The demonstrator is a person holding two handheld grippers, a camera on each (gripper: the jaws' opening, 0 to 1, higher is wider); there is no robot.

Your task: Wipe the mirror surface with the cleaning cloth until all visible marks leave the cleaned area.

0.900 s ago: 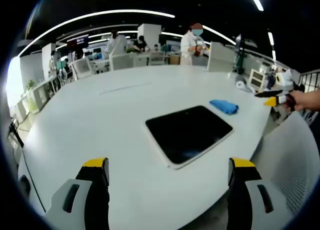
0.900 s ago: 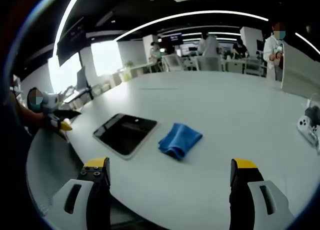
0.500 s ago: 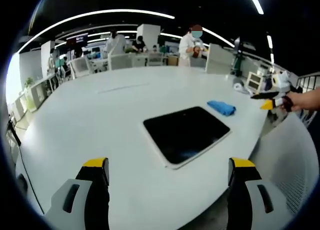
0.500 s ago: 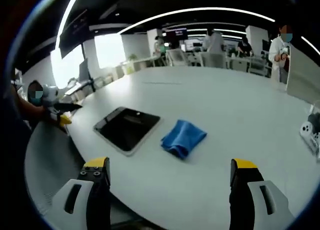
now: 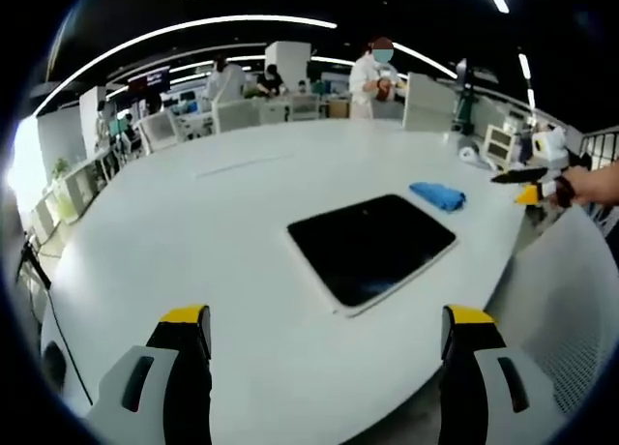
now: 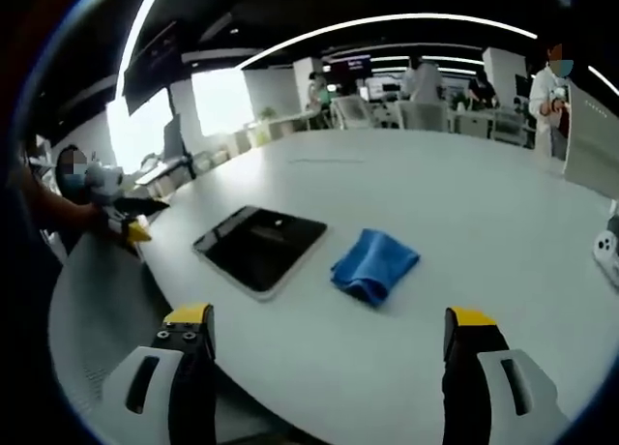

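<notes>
Both views have shifted only slightly, the left gripper (image 5: 327, 353) and right gripper (image 6: 327, 353) still spread and empty (wiping unstarted), cleaning cloth (image 6: 374, 265) lying untouched beside the mirror (image 6: 259, 247).

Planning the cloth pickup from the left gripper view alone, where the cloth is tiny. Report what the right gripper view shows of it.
Observer: The blue cloth lies bunched in a heap, apart from the mirror, with bare table between them.
Operator: Now give the right gripper's state.
Observer: The right gripper is open, with nothing between its jaws, and the cloth lies ahead of it on the table.
</notes>
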